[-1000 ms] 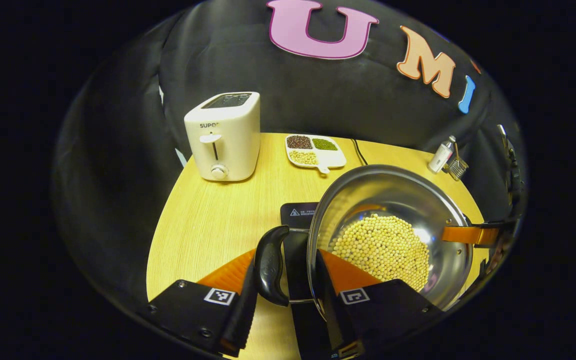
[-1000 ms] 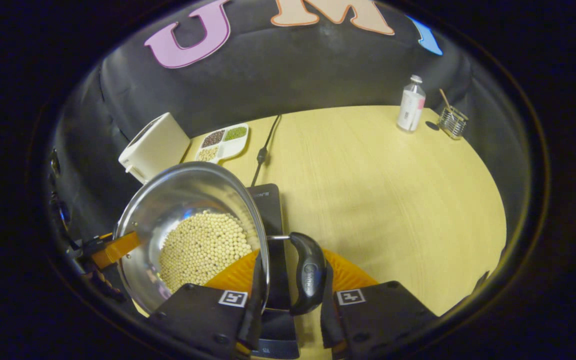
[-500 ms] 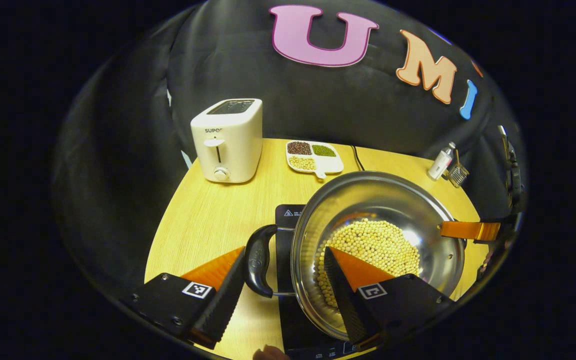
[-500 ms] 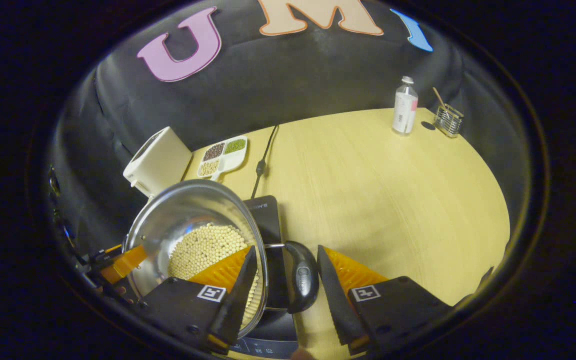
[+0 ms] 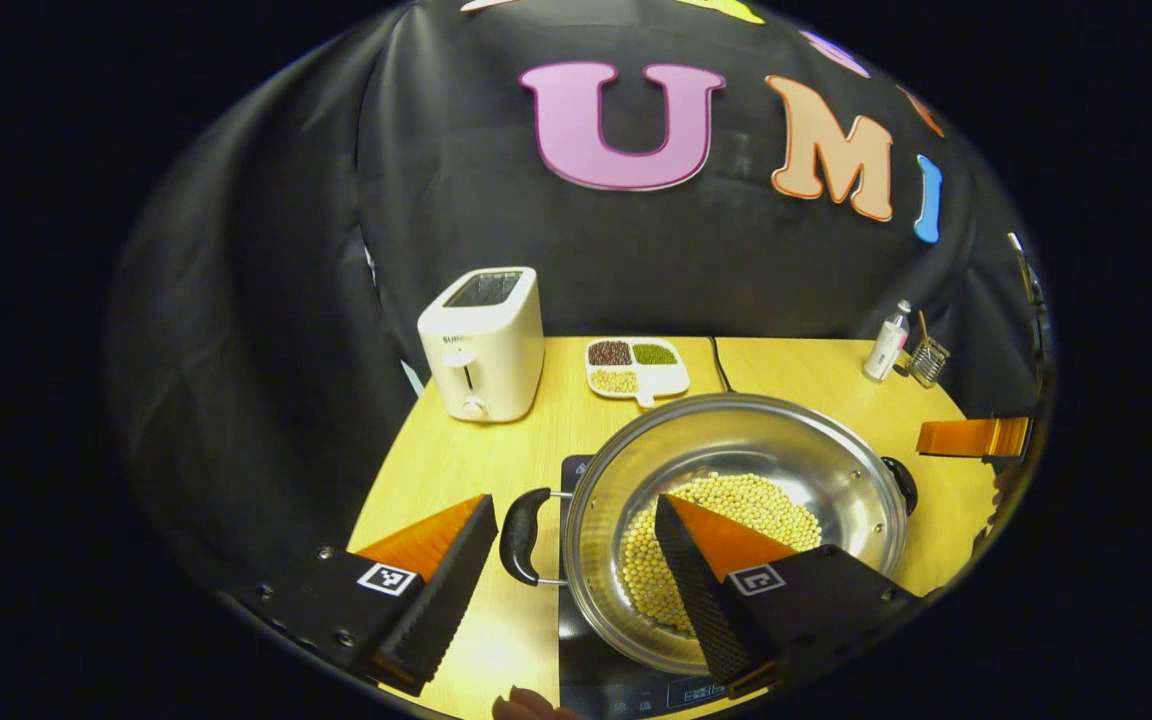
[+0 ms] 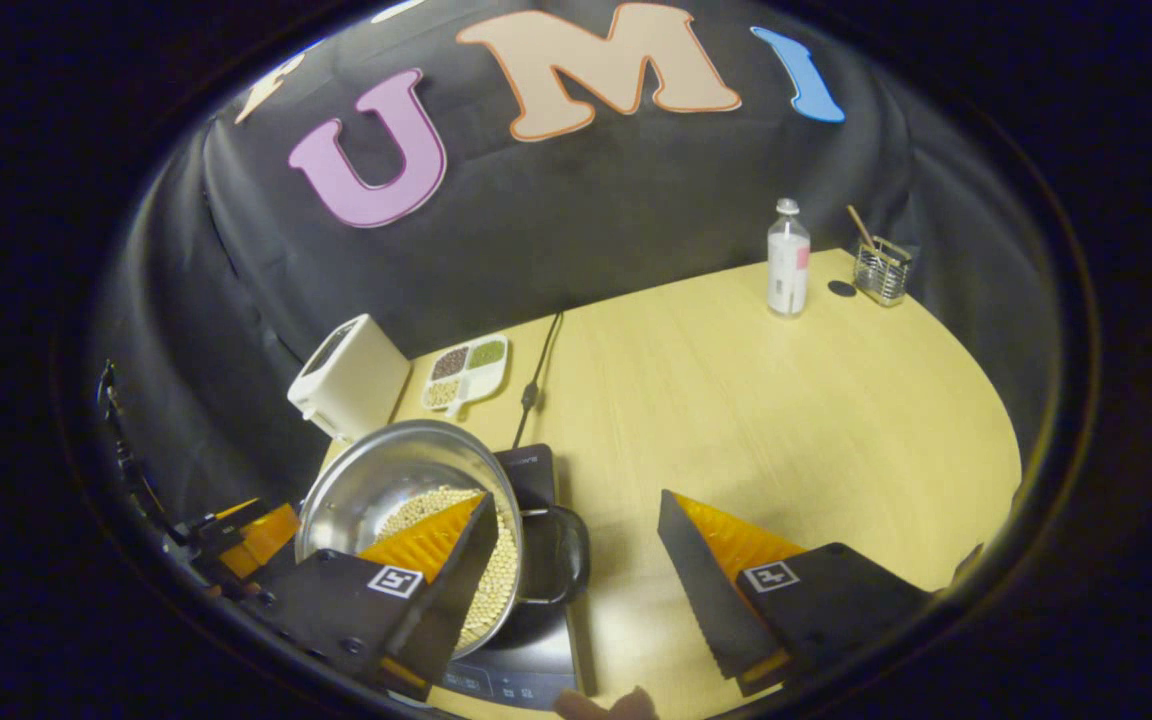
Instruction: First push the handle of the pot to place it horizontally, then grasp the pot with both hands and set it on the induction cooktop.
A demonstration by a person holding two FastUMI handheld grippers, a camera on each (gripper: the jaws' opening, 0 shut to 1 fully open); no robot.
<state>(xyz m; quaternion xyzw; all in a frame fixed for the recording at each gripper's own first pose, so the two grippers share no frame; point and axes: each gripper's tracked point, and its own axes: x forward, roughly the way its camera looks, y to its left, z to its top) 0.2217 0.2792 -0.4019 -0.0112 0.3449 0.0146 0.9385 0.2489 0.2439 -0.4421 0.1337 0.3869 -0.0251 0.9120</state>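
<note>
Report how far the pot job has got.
Done, it seems: the steel pot of pale beans sits on the black induction cooktop, its black side handles level. In hand: nothing; the left gripper and right gripper are both open, off the handles. Left: apparently only drawing the grippers away.

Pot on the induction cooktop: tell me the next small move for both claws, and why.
Probably draw both back and clear. The pot of soybeans sits on the induction cooktop; the left claw and right claw are open, holding neither handle, so the placing looks done.
</note>
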